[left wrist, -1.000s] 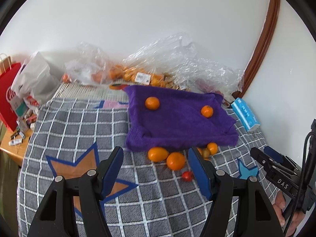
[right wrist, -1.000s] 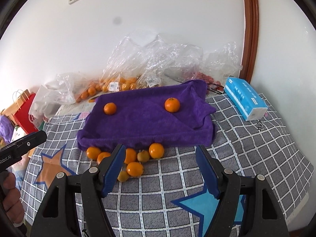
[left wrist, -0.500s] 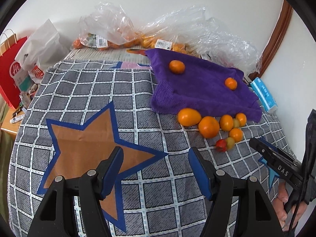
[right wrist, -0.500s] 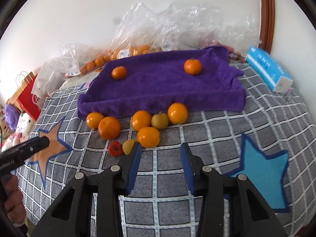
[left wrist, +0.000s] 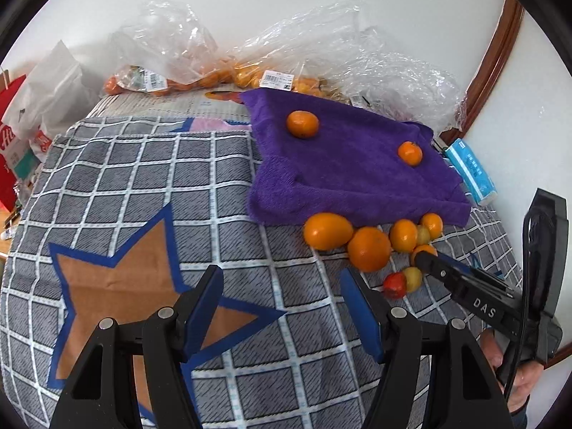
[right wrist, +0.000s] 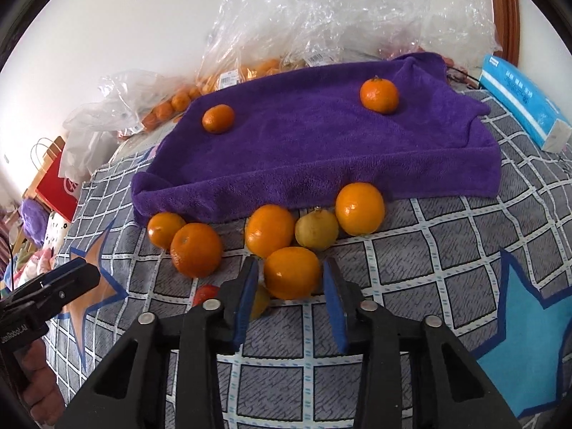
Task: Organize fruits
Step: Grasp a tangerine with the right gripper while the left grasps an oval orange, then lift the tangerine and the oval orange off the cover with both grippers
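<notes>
1. Right gripper [right wrist: 290,279]: jaws have just been closing and now stand narrow around the nearest orange [right wrist: 292,272], which sits between the blue pads. Slim gaps show on both sides of the fruit; pads not visibly pressing it.
2. Left gripper [left wrist: 282,287]: jaws moderately wide, nothing between them, poised over the checked grey cloth [left wrist: 143,186] beside its brown star patch [left wrist: 118,275].
3. Just left of the right gripper's finger: a small red fruit [right wrist: 206,294] and a small yellow one [right wrist: 260,302], both partly hidden by that finger.
4. Next row back, loose on the cloth along the towel's front edge: two oranges touching at the left [right wrist: 196,249], then an orange [right wrist: 270,230], a yellow-green fruit [right wrist: 316,229] and another orange [right wrist: 359,208], packed side by side.
5. Purple towel [right wrist: 321,150]: spread flat, bearing two mandarins well apart, one at left rear [right wrist: 218,118], one at right rear [right wrist: 379,94].
6. Blue tissue pack [right wrist: 522,102] at the towel's right, on the cloth.
7. Farthest, against the white wall: clear plastic bags [right wrist: 321,18] holding more orange fruit, labels visible.
8. Red paper bag [right wrist: 57,182] off the cloth's left edge.
</notes>
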